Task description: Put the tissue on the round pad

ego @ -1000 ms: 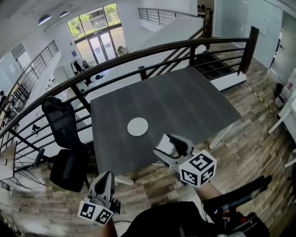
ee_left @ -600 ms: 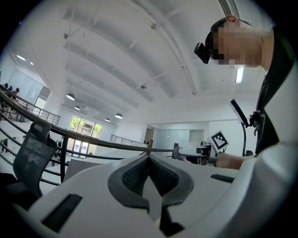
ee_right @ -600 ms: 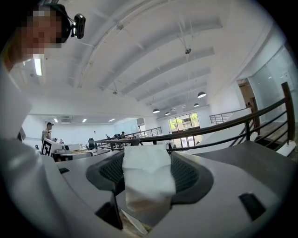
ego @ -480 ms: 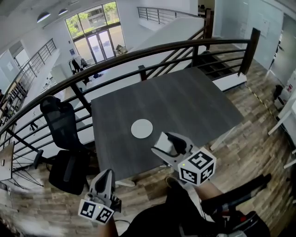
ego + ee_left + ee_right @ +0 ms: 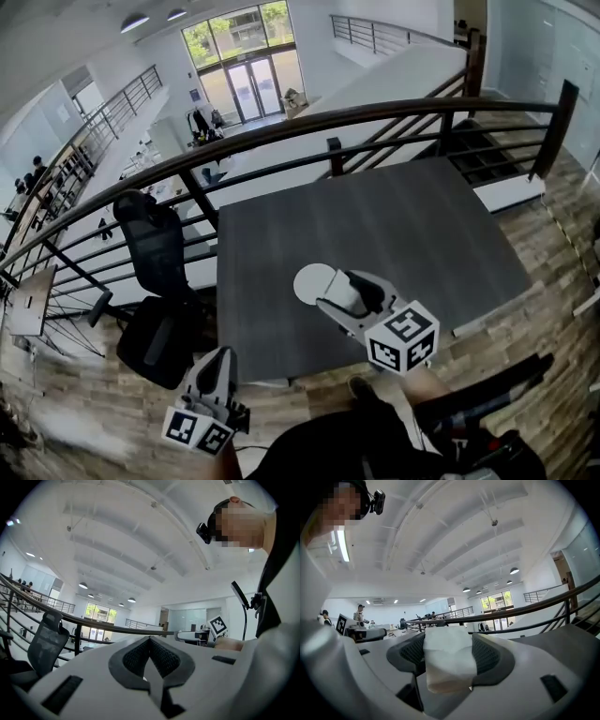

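Right gripper (image 5: 449, 654): pinching the folded white paper tissue (image 5: 448, 663), dead centre between its pads.
Left gripper (image 5: 151, 652): jaws pressed together, empty.
Round white pad (image 5: 310, 280): on the dark grey table (image 5: 412, 230), ten o'clock of the tissue.

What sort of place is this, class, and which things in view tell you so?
Probably the upper level of an open-plan office building: a dark table stands beside a curved railing, an office chair is at the table's left, and glass doors show on a lower floor beyond.
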Action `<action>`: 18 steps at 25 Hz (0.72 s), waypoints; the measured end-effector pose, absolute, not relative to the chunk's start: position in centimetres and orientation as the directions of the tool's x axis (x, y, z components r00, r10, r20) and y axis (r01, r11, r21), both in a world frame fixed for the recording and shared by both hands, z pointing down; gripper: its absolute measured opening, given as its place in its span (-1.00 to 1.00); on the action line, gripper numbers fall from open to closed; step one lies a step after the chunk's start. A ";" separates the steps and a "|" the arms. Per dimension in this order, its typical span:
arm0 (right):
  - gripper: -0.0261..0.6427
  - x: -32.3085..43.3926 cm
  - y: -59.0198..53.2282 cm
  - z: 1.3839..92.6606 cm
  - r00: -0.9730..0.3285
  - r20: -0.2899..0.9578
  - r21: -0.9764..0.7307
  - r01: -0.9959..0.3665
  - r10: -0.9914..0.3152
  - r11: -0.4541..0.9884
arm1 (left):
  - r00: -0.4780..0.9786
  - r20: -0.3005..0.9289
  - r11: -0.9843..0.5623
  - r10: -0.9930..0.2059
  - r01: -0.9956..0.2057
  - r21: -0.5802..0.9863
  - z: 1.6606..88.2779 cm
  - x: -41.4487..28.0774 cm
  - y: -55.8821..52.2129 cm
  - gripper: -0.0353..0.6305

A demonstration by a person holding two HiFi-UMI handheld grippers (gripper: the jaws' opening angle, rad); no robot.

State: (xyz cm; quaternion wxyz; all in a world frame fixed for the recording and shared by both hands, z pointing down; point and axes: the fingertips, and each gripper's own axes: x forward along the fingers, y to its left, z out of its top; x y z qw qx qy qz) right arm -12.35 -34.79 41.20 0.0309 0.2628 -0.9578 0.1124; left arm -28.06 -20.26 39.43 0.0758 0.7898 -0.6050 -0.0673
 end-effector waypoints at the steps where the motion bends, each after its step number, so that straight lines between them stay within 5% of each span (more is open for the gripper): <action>1: 0.01 -12.6 -35.5 41.4 -0.864 0.120 -0.200 -0.503 -0.488 0.841 | 0.240 -0.015 -0.238 -0.971 -0.949 0.205 39.4 -28.4 -20.6 -0.88; 18: 0.01 -15.6 -46.3 50.4 -0.876 0.311 -0.207 -0.442 -0.370 0.873 | 0.020 0.039 -0.013 -0.999 -0.985 0.170 37.8 -27.9 -22.7 -0.88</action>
